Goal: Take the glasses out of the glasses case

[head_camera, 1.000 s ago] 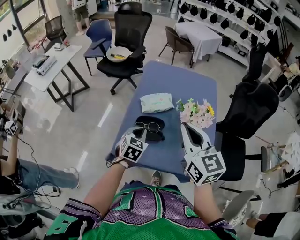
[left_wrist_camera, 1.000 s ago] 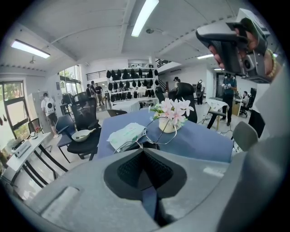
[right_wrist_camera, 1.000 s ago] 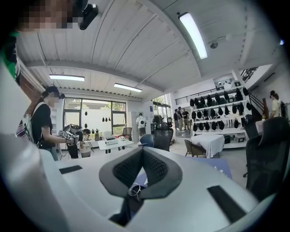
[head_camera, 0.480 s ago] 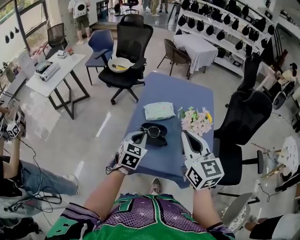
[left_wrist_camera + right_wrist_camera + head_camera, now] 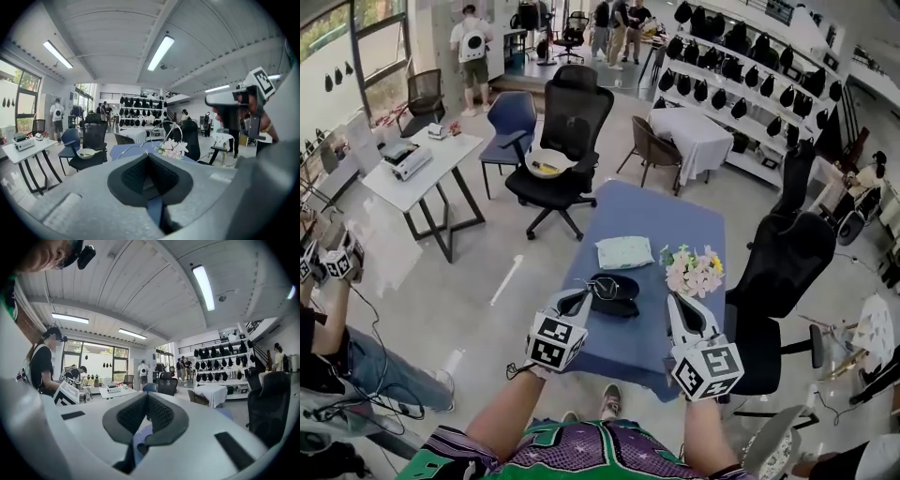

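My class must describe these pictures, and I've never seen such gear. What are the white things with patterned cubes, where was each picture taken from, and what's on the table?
No robot: a person holds a two-jaw gripper in each hand; the cubes are part of them. One picture comes from a camera on the person's head, showing the left gripper and right gripper from above. The other two come from cameras riding on each gripper, looking along its jaws. On the table lie a tissue pack, flowers and a black case with glasses over it. Both grippers' jaws are together. The right holds nothing; the glasses' wire sits at the left one's tips, but I can't tell whether it is pinched.
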### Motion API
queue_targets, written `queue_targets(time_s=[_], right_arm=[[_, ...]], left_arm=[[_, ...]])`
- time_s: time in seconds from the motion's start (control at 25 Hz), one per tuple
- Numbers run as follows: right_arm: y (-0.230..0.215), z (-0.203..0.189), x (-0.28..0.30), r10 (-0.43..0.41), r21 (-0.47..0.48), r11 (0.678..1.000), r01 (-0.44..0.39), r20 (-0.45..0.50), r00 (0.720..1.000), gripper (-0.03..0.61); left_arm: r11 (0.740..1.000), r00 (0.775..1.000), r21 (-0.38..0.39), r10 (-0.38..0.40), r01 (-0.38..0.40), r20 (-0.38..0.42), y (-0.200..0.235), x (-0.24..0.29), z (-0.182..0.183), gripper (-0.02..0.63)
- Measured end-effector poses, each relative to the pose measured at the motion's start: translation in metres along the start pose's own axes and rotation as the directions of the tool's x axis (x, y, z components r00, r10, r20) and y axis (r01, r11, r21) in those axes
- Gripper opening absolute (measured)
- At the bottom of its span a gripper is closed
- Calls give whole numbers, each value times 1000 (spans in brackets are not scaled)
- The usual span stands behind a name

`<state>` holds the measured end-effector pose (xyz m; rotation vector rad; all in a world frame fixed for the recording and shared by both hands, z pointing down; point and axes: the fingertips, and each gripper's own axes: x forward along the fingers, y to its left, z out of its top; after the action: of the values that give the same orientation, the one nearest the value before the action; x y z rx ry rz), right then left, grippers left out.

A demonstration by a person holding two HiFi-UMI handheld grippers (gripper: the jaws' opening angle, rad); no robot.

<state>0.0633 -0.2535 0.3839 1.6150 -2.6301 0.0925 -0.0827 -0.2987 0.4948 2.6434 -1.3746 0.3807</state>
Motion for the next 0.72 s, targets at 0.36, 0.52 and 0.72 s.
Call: queue_targets(time_s=[0.36, 0.52, 0.72], right_arm=[[15, 5, -14, -27, 27, 999, 26, 51, 998, 3], [28, 11, -23, -17, 30, 999, 15, 65, 998, 3], [43, 22, -26, 2, 10, 1000, -3, 90, 996, 3]], left_arm=[[999, 984, -36, 5, 2, 178, 5, -62, 57, 15], [998, 971, -53, -1, 14, 241, -1, -85, 75, 15], [999, 958, -39, 24, -13, 287, 1, -106, 90, 15]])
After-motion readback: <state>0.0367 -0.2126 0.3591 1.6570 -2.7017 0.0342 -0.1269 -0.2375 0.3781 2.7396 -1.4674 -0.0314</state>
